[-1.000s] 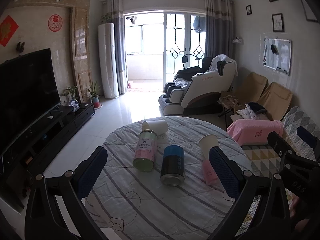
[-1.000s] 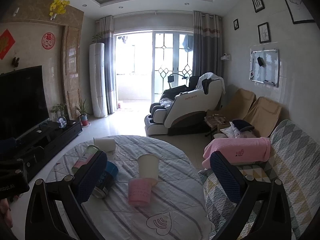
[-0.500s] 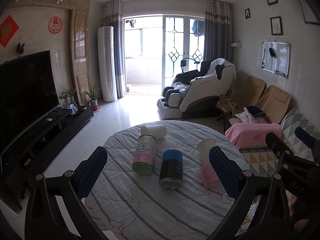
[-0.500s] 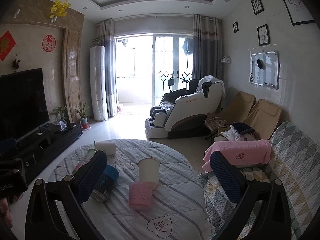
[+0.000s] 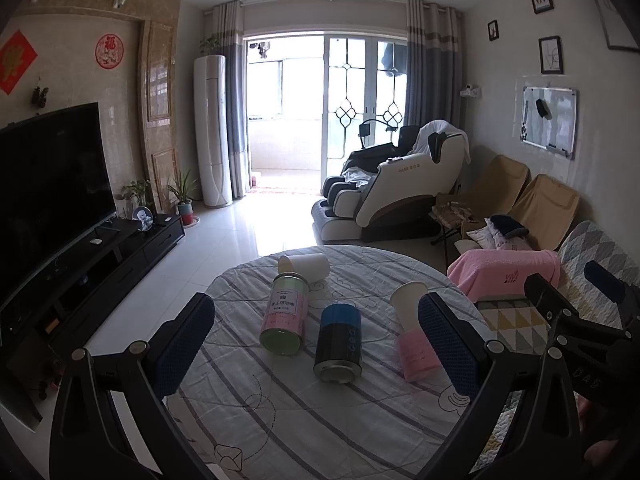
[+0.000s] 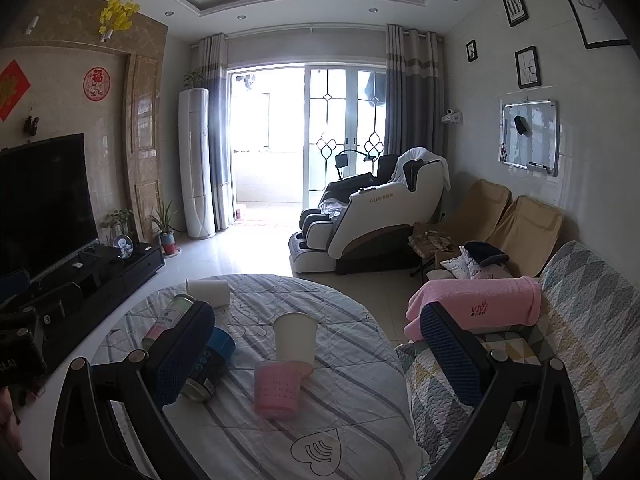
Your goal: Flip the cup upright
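A round table [image 5: 320, 420] with a striped cloth carries several things on their sides: a pink cup [image 5: 416, 354] [image 6: 278, 388], a white paper cup [image 5: 406, 304] [image 6: 295, 338] behind it, another white cup [image 5: 306, 266] [image 6: 210, 292] at the far edge, a pink-green can [image 5: 284, 314] and a blue-black can [image 5: 340, 344] [image 6: 208, 364]. My left gripper [image 5: 316, 344] is open and empty, above the near table. My right gripper [image 6: 316, 354] is open and empty, framing the pink cup from well back.
A sofa with a patterned quilt [image 6: 560, 340] and a pink towel [image 6: 472, 304] borders the table on the right. A TV stand [image 5: 100, 252] runs along the left. A massage chair [image 5: 392, 192] stands beyond the table.
Both cameras have pulled up and back slightly, so the table and cups sit a little lower and farther in view. Nothing on the table moved.
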`<state>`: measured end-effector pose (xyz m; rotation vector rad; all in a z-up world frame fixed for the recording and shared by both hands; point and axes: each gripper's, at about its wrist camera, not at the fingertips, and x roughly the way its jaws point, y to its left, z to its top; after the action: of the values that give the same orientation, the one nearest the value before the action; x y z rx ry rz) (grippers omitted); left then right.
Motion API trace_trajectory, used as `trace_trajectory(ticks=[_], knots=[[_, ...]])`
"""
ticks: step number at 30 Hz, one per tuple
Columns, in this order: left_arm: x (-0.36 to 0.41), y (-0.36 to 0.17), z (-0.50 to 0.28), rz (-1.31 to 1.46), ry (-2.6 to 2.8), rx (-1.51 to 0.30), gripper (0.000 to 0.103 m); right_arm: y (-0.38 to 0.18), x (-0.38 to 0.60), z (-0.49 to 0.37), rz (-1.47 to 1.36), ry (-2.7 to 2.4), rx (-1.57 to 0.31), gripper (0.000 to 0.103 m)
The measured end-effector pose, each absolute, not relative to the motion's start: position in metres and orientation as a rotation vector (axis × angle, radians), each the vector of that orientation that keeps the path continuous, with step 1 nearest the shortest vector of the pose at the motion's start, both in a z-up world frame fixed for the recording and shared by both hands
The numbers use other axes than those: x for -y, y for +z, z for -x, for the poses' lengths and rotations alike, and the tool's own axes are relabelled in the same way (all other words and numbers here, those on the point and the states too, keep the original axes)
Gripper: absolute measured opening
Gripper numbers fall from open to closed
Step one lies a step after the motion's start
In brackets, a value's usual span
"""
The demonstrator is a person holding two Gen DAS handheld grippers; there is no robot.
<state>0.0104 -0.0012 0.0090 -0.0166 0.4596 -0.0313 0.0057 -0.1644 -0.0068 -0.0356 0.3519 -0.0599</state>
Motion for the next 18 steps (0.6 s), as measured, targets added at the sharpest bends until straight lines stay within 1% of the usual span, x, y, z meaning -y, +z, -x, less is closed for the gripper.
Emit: trace_trajectory(ticks=[13,18], knots=[[0.007,0.016,-0.014,0.011,-0.033,-0.467,0.103,-0.005,0.167,-0.014,0.033,-0.031,-0.352,0.103],[0.015,0.021,-0.025,-0.002,-0.053,-0.522,0.103,-0.002,0.17,-0.023,0.052,-0.002,-0.395,0.103]])
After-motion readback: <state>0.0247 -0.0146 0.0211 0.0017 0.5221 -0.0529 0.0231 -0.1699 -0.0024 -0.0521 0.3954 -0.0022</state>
